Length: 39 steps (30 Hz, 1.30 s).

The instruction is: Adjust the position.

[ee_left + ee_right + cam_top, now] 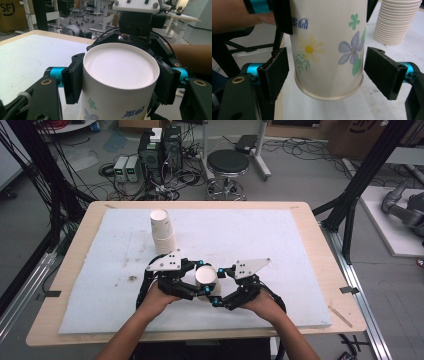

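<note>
Black left gripper (117,82) clamps an upside-down white flower-printed paper cup (120,82); black right gripper (329,72) brackets its rim, jaws released, not touching.

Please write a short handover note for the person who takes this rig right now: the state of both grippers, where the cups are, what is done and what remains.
Left gripper: shut on the flowered paper cup, held upside down above the white mat, pads near its closed base.
Right gripper: open, its pads on either side of the cup's lower rim, not touching.
Stack of paper cups: upside down on the mat, beyond the grippers.
Done: one cup is lifted clear of the mat.
Left: probably close the right gripper on the rim end; whether the held piece is one cup or several nested I cannot tell.
</note>
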### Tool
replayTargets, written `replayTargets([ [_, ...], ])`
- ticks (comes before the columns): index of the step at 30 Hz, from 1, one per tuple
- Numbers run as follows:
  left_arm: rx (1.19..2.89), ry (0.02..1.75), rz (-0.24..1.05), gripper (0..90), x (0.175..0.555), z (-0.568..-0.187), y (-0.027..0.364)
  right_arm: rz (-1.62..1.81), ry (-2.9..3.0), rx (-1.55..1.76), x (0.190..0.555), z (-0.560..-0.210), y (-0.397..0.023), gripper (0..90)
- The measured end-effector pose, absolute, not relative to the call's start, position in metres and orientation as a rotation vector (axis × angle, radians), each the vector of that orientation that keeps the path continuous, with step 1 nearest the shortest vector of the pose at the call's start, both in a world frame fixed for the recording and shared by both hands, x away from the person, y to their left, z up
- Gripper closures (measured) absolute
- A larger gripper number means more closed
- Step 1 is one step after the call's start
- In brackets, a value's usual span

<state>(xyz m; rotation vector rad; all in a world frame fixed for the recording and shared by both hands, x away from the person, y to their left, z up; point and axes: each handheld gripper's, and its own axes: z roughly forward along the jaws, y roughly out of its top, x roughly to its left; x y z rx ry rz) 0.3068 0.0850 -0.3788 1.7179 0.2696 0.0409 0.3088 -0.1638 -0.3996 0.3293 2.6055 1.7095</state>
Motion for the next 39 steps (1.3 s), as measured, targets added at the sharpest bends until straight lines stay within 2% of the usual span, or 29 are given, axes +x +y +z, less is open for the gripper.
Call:
replayTargets([
  [10, 1.704, 0.258, 0.017, 34.1, 0.306, -0.38, 0.081, 1.724, 2.618, 0.321, 0.309, -0.401, -0.161, 21.2],
  [13, 1.696, 0.256, 0.007, 34.1, 0.306, -0.379, 0.081, 1.732, 2.615, 0.323, 0.31, -0.401, -0.162, 24.9],
  [26, 1.71, 0.254, 0.023, 34.2, 0.304, -0.38, 0.081, 1.713, 2.622, 0.273, 0.31, -0.401, -0.162, 30.2],
  [27, 1.715, 0.257, 0.03, 33.1, 0.304, -0.38, 0.081, 1.7, 2.629, 0.269, 0.31, -0.401, -0.162, 30.6],
  [28, 1.723, 0.274, 0.038, 22.4, 0.303, -0.38, 0.08, 1.681, 2.642, 0.265, 0.31, -0.4, -0.162, 31.3],
  [29, 1.735, 0.283, 0.046, 22.4, 0.303, -0.38, 0.08, 1.681, 2.642, 0.265, 0.31, -0.4, -0.162, 31.3],
  [31, 1.746, 0.291, 0.048, 16.7, 0.302, -0.38, 0.081, 1.652, 2.662, 0.248, 0.31, -0.4, -0.163, 31.7],
  [39, 1.769, 0.293, 0.047, 16.7, 0.302, -0.374, 0.093, 1.582, 2.71, 0.278, 0.313, -0.393, -0.169, 31.6],
])
